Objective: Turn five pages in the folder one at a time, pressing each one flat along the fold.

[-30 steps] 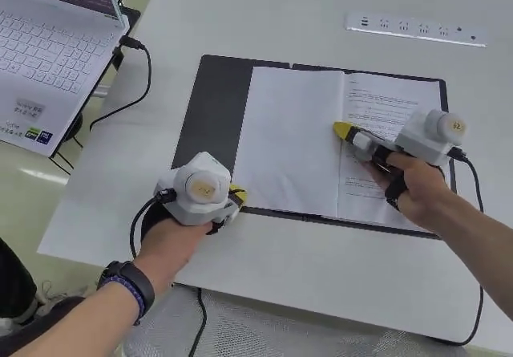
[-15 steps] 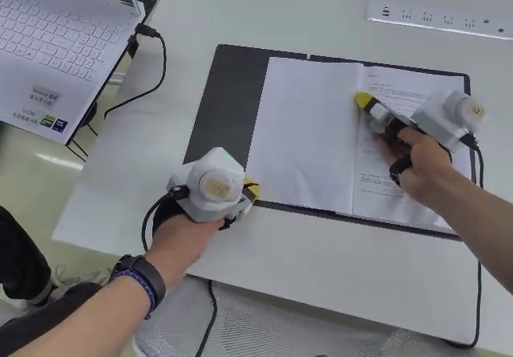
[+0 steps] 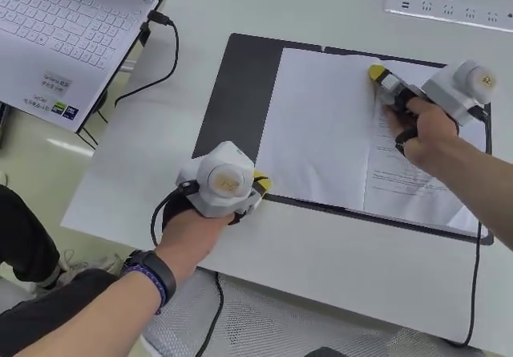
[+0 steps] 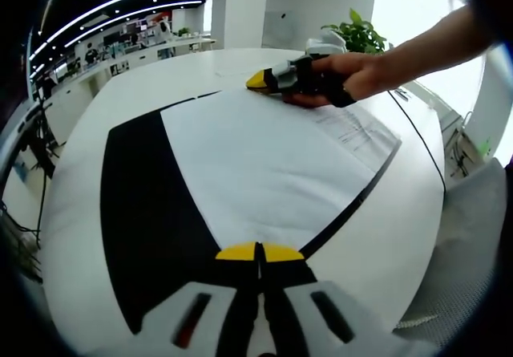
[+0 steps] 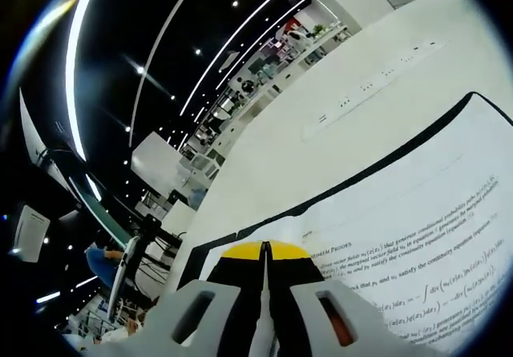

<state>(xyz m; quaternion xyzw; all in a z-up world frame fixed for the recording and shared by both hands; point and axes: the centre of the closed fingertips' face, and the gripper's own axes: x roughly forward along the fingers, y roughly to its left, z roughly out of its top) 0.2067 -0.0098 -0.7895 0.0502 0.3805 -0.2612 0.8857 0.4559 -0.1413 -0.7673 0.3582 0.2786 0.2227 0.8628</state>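
An open black folder [image 3: 232, 100] lies on the white table, a blank turned page [image 3: 321, 124] on its left half and a printed page [image 3: 409, 172] on its right. My right gripper [image 3: 375, 73] is shut, its yellow tips pressing on the fold near the top of the pages; in its own view the tips [image 5: 264, 251] rest beside printed text [image 5: 401, 285]. My left gripper [image 3: 261, 184] is shut and rests at the folder's near edge by the blank page's lower left corner. Its view shows its tips [image 4: 259, 252] on the black cover [image 4: 136, 212] and the right gripper [image 4: 258, 79] far across the page.
An open laptop [image 3: 56, 36] sits at the far left, its black cable [image 3: 152, 68] curving toward the folder. A white power strip [image 3: 449, 10] lies at the back right. Another cable [image 3: 474, 277] trails off the table's right front.
My right gripper has slid up along the fold toward the top of the pages. The left gripper has stayed at the folder's near edge. The head camera has shifted.
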